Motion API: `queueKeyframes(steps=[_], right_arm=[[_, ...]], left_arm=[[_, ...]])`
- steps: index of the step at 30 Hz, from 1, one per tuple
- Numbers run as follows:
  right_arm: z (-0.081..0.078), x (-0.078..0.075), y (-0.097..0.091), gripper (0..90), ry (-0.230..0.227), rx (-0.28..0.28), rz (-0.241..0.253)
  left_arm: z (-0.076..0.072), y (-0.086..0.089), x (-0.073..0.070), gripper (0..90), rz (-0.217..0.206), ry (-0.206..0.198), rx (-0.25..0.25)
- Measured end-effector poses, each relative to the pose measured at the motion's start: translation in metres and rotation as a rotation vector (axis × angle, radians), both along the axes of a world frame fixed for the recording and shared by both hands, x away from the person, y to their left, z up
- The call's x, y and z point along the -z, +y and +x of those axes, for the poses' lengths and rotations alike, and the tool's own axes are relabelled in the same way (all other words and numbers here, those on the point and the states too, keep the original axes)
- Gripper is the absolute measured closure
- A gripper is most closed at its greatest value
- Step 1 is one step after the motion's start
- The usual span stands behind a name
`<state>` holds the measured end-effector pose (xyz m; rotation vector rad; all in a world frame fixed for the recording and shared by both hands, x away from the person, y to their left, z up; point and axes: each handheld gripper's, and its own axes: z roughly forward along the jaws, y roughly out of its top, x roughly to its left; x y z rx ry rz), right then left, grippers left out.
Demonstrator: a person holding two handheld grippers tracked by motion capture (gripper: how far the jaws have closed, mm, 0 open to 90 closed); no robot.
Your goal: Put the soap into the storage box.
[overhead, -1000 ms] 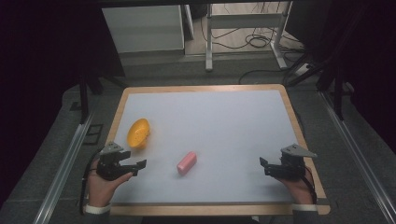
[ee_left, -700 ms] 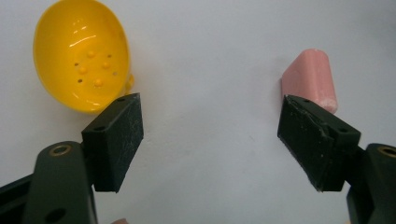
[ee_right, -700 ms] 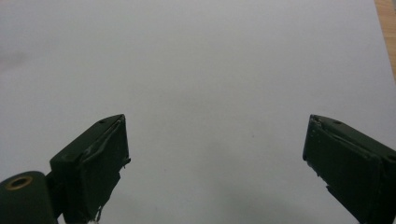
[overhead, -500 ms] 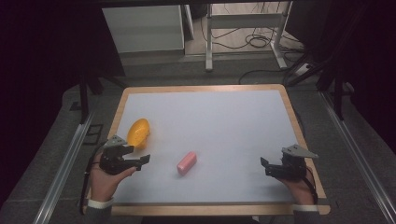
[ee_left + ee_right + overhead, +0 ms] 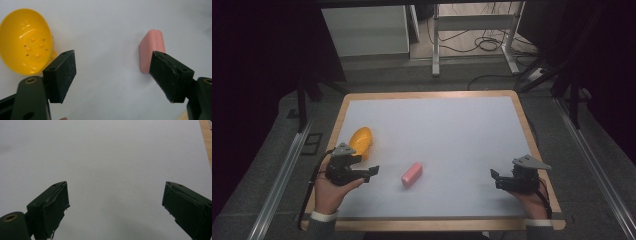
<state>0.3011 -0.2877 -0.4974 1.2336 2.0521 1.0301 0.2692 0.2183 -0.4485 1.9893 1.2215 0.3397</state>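
A small pink block [image 5: 412, 173] lies on the white table [image 5: 447, 130], left of its middle. A yellow perforated bowl [image 5: 361, 140] rests tipped on its side near the left edge. My left gripper [image 5: 373, 173] hovers just in front of the bowl and left of the block, jaws open and empty. In the left gripper view the bowl [image 5: 25, 41] sits beyond the left jaw and the pink block [image 5: 151, 48] beyond the right jaw. My right gripper [image 5: 495, 179] rests near the front right corner, open, with bare table [image 5: 112, 165] between its jaws.
A wooden frame [image 5: 532, 130] borders the white table top. Metal rails [image 5: 282, 170] run along both sides of the table. Desk legs and cables [image 5: 482, 45] stand on the floor beyond the far edge.
My left gripper has moved forward and slightly right, towards the bowl and the pink block. The right gripper has held its place.
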Motion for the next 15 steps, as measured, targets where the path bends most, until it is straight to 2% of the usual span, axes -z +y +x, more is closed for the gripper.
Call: queueKeyframes(steps=[15], right_arm=[[0.000,0.000,-0.004,6.6,-0.004,0.011,-0.004]], left_arm=[[0.007,-0.030,-0.001,21.7,0.032,0.000,0.067]])
